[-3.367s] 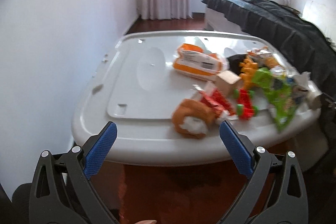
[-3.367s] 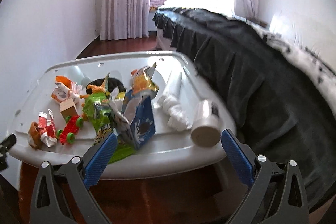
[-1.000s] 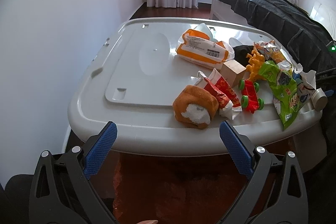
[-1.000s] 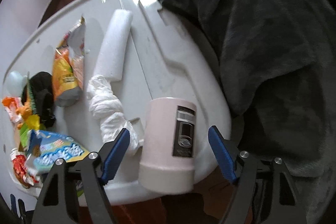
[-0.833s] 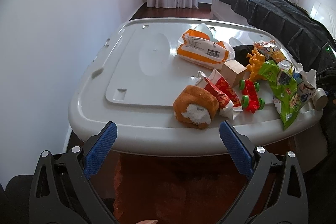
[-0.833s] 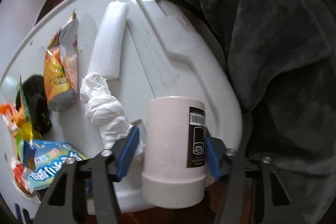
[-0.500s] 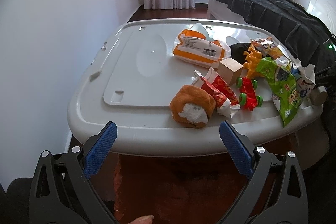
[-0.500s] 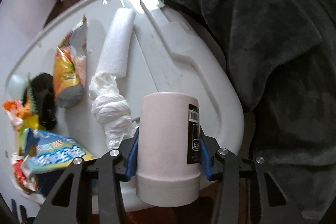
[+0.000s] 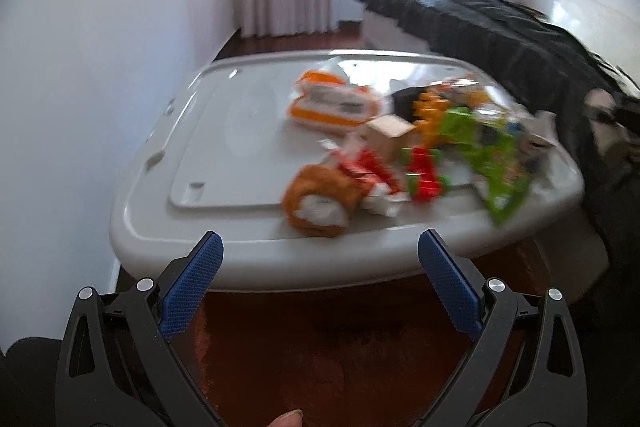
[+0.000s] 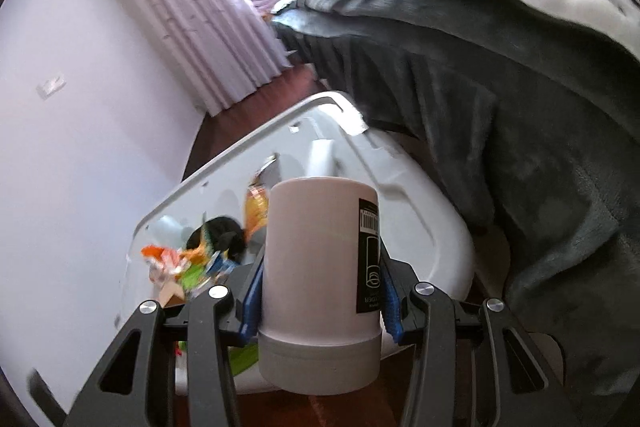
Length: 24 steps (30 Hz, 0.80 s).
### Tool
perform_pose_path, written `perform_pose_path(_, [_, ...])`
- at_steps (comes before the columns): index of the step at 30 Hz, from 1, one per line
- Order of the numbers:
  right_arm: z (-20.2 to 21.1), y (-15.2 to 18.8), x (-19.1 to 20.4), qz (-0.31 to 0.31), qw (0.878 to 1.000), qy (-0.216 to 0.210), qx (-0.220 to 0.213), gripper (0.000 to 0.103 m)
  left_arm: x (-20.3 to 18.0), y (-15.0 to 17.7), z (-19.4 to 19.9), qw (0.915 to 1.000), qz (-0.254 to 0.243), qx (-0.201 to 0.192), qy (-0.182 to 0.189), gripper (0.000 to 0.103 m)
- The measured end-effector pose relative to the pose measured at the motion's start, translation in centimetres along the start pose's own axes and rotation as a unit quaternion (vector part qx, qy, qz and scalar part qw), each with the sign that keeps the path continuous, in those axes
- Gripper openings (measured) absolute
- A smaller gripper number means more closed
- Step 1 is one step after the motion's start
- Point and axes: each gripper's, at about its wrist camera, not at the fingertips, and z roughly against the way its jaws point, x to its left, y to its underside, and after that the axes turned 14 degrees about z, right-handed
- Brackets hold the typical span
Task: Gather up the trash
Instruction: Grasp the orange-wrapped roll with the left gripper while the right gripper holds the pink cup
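The right gripper [image 10: 320, 301] has its blue fingers [image 10: 251, 301] clenched on a pale pink tube [image 10: 322, 283], one finger on each side. The tube stands upright between them, with a grey band at its bottom and a black label with a barcode down its right side. It is lifted up, in front of the near right corner of the white worktop [image 10: 420, 211]. A dark blanket [image 10: 500, 107] hangs over the bed on the right, just beside the worktop. The left gripper [image 9: 318, 277] hangs in front of the near edge of the worktop [image 9: 160, 203]. Its blue fingers [image 9: 192, 285] are spread wide apart and hold nothing. The left view is blurry. On the right half of the worktop lies a heap of things. A brown and white soft lump [image 9: 320, 201] sits close to the near edge. A red and white wrapper [image 9: 368, 171] touches it on the right. A red toy car [image 9: 424, 175] with green wheels is just beside that. A small brown box [image 9: 390, 135] sits behind the car. An orange and white packet [image 9: 332, 105] lies farther back, near the middle. A green bag [image 9: 492, 159] lies toward the right edge. The left half of the worktop is bare white plastic. A reddish brown floor [image 9: 340, 355] shows under the left gripper.
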Motion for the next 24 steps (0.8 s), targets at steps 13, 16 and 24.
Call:
perform_pose_path(13, [-2.3,0.2,1.8,0.015,0.999,-0.03,0.023,0.047,1.9,-2.3,-3.2,0.9974,0.045,0.056,0.003,0.096])
perform_pose_path(16, [-2.7,0.3,1.0,-0.01,0.999,-0.033,0.032,0.047,1.6,-3.3,-5.5,0.9971,0.037,0.064,-0.018,0.096])
perform_pose_path(24, [-2.6,0.4,0.4,-0.022,0.999,-0.032,0.029,0.047,1.8,-2.6,-9.3,0.9942,-0.017,0.087,-0.06,0.096])
